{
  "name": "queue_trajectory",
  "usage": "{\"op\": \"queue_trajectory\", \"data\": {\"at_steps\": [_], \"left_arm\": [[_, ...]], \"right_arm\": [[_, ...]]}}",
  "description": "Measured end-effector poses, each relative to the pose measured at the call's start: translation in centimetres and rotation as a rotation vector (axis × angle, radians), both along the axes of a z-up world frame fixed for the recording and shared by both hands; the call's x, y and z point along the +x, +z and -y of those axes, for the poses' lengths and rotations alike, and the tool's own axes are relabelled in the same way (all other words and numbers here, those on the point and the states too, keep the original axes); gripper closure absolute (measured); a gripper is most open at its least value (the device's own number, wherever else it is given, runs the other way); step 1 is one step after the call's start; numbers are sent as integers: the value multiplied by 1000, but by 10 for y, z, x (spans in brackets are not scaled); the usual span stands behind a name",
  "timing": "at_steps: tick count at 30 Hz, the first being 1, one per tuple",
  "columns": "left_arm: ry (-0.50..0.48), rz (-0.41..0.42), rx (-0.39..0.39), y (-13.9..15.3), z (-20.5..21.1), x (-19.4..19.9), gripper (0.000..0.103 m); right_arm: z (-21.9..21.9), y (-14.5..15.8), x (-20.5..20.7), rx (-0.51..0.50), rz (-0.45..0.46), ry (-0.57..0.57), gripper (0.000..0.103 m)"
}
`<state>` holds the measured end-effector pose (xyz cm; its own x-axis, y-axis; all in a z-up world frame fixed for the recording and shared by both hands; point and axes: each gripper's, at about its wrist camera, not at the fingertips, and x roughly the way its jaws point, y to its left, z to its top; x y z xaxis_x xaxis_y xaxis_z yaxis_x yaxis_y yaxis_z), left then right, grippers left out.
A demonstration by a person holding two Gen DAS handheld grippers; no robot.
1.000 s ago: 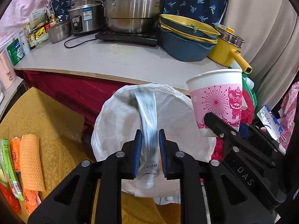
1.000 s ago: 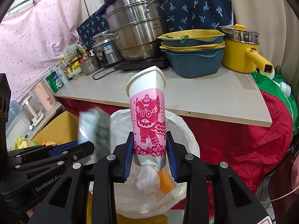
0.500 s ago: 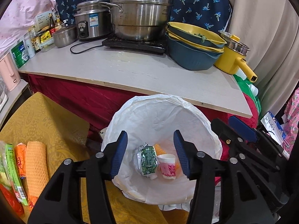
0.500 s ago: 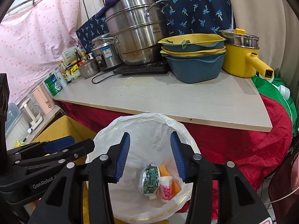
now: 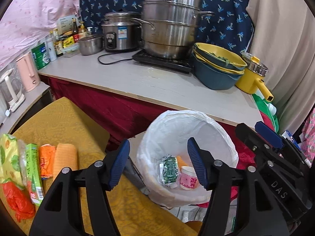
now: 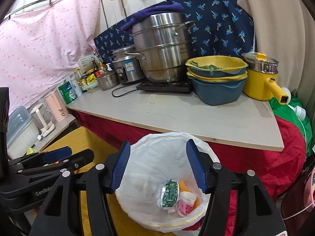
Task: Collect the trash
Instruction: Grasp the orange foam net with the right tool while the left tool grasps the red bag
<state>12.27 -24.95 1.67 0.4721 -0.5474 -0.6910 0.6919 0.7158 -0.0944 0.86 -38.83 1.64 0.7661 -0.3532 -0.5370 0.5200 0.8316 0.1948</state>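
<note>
A bin lined with a white bag point(image 5: 177, 125) stands on the floor below the counter; it also shows in the right wrist view point(image 6: 155, 157). Inside lie a green and silver wrapper point(image 5: 169, 168), a pink paper cup point(image 5: 188, 178) and something orange; both also show in the right wrist view, wrapper point(image 6: 169, 193) and cup point(image 6: 186, 203). My left gripper point(image 5: 158, 166) is open and empty above the bin. My right gripper point(image 6: 157, 166) is open and empty above it too. More packets point(image 5: 29, 169) lie on the yellow cloth at the left.
A grey counter point(image 6: 187, 116) with a red skirt holds steel pots point(image 6: 161, 49), a rice cooker, stacked blue and yellow bowls point(image 6: 216, 78) and a yellow pot. A table with a yellow cloth point(image 5: 59, 122) is left of the bin. Kettles stand at the far left.
Both grippers opened and dropped the wrapper and the pink cup into the bin. Both have since pulled back and up a little.
</note>
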Motion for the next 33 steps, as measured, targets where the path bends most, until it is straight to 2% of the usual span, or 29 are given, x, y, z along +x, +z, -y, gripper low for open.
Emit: {"op": "queue_trajectory", "data": {"at_steps": [4,6,13,19,26,33], "left_arm": [[45,4,-13,9,-29,3,44],[66,7,-17,13,-43,5,36],[168,31,-25,25,-106,11,35],[264,54,-10,28,-161,16,30],[398,27,8,14,-240,23,17],[494,5,60,-12,-301,25,16]], "right_arm": [[-20,12,5,-20,13,28,40],[-32,18,8,-29,22,42,39],[-78,33,22,-46,33,118,38],[-119,39,35,-52,40,190,35],[-169,30,53,-50,14,280,35],[-210,4,72,-23,-35,332,31]]}}
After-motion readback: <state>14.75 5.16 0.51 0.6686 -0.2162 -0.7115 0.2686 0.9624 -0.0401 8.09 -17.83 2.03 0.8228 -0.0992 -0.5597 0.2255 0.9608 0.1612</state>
